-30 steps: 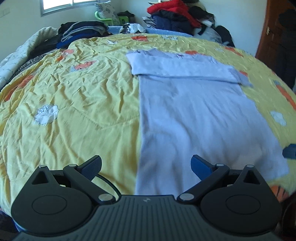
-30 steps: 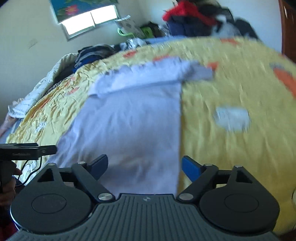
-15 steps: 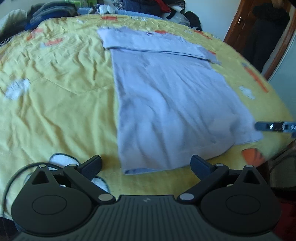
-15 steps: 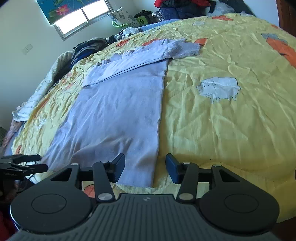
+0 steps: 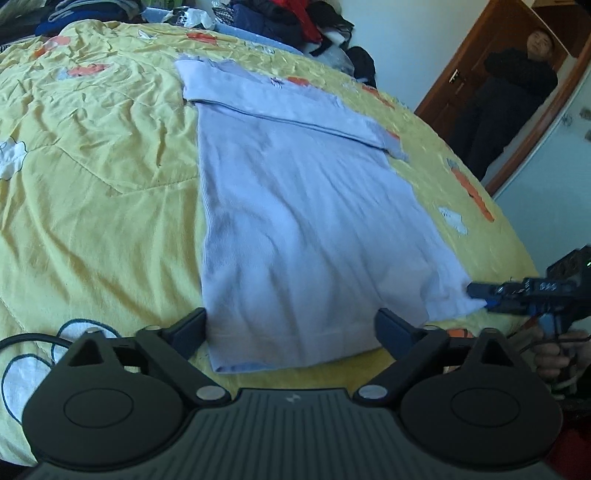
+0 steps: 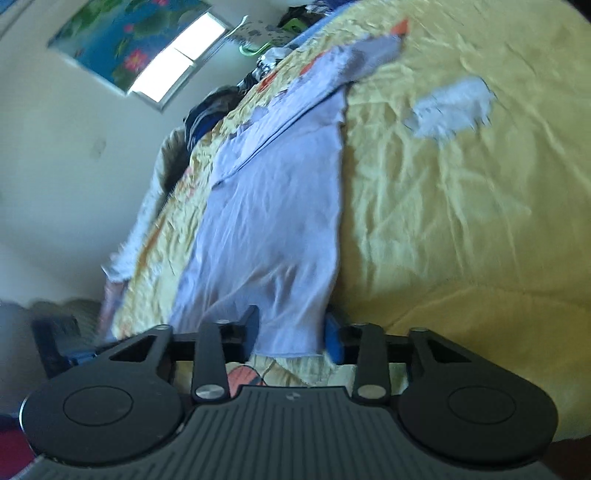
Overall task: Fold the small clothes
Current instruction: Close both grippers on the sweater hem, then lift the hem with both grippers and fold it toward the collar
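Notably, no brand, label or legible writing could be read anywhere; a small dark mark near the collar of the pale lilac ribbed-knit garment [image 5: 306, 206] was too small to make out. That garment lay flat on the yellow quilted bedspread with orange and white cartoon prints [image 5: 96, 177], sleeve folded across its far end, hem at the near edge of the bed. The left gripper [image 5: 291, 326] stood wide open, its jaws having just been closing a little, with the near-left hem corner between them but neither pad seen pressing on cloth. The right gripper [image 6: 291, 330] had its jaws narrowed and just been closing around the near-right hem corner; the right-wrist view was motion-blurred, so whether the blue pads actually pinched the fabric could not be determined. In the left-wrist view that gripper entered from the right edge, cut off by the frame, with a hand [image 5: 557, 354] partly visible beneath it. Heaped dark and red clothing [image 5: 295, 18] lined the far side of the bed. A person in dark clothes [image 5: 509, 96] stood in the brown wooden doorway [image 5: 450, 85]. A bright window under a floral blind [image 6: 177, 59] showed in the right-wrist view.
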